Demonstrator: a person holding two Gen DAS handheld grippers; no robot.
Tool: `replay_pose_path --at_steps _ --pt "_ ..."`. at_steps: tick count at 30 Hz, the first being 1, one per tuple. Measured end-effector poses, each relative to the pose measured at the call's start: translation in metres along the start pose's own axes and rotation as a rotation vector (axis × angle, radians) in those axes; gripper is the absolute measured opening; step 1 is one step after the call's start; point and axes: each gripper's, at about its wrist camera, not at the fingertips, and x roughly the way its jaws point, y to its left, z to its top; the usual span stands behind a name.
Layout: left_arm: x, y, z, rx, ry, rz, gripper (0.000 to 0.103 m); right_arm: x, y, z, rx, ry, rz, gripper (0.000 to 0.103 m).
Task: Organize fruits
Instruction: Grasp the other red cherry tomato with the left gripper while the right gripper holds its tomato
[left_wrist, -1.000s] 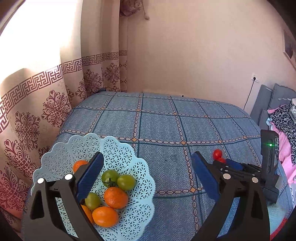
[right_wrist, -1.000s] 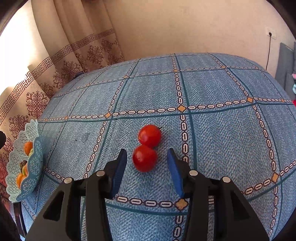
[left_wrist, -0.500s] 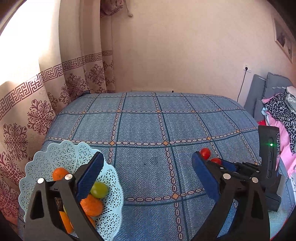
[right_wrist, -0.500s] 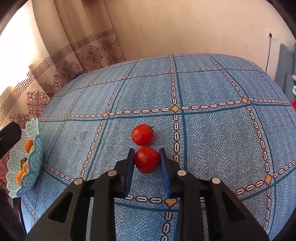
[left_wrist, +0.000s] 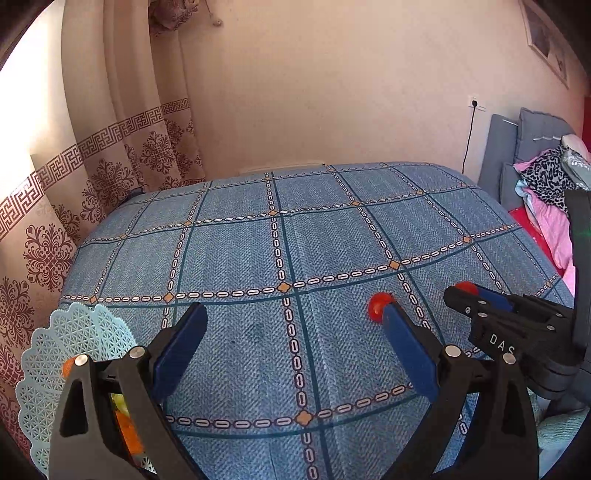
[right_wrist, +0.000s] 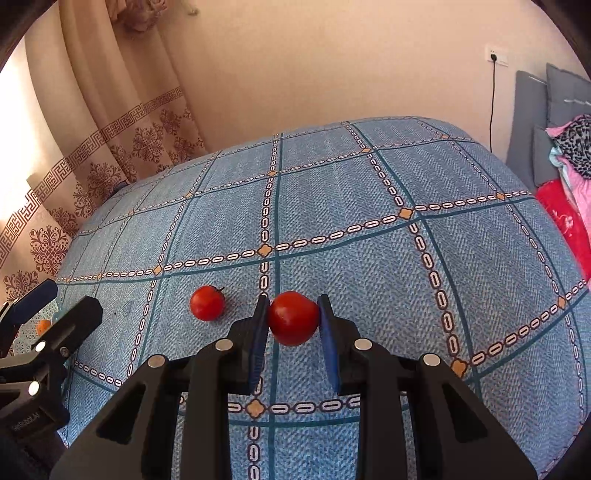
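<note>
My right gripper (right_wrist: 293, 317) is shut on a red tomato (right_wrist: 293, 318), held a little above the blue checked cloth (right_wrist: 369, 258). A second red tomato (right_wrist: 207, 302) lies on the cloth just to its left. In the left wrist view that second tomato (left_wrist: 378, 306) peeks out behind my right-hand pad, and the held tomato (left_wrist: 466, 286) shows at the tip of the right gripper (left_wrist: 476, 295). My left gripper (left_wrist: 291, 339) stands open and empty over the cloth. The pale blue lattice basket (left_wrist: 55, 354) with orange and green fruit sits at the lower left, mostly hidden behind my left finger.
A patterned curtain (left_wrist: 110, 166) hangs along the left edge of the table. Grey cushions and pink and leopard-print fabric (left_wrist: 546, 184) lie at the right. A wall with a socket and cable (left_wrist: 474, 107) stands behind.
My right gripper closed on the nearer tomato and lifted it off the cloth. My left gripper swung right, away from the basket, which slid to the frame's lower left.
</note>
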Motion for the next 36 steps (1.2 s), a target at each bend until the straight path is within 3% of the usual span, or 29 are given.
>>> replay_pose_path --at_steps 7,20,24,32,36 --pt "0.033 -0.022 0.002 0.042 0.063 -0.043 0.094 -0.005 -0.009 0.005 0.015 -0.023 -0.015 0.027" --pt "0.081 -0.05 0.003 0.08 0.175 -0.139 0.063 -0.009 -0.019 0.006 0.046 -0.02 -0.012 0.027" --pt "0.092 -0.052 0.001 0.059 0.204 -0.168 0.047 -0.008 -0.017 0.006 0.044 -0.016 -0.011 0.027" --pt "0.093 -0.056 0.0 0.064 0.192 -0.189 0.027 -0.004 -0.015 0.007 0.046 -0.016 -0.003 0.027" --pt "0.088 -0.056 -0.002 0.052 0.191 -0.193 0.027 -0.005 -0.013 0.006 0.046 -0.02 0.003 0.027"
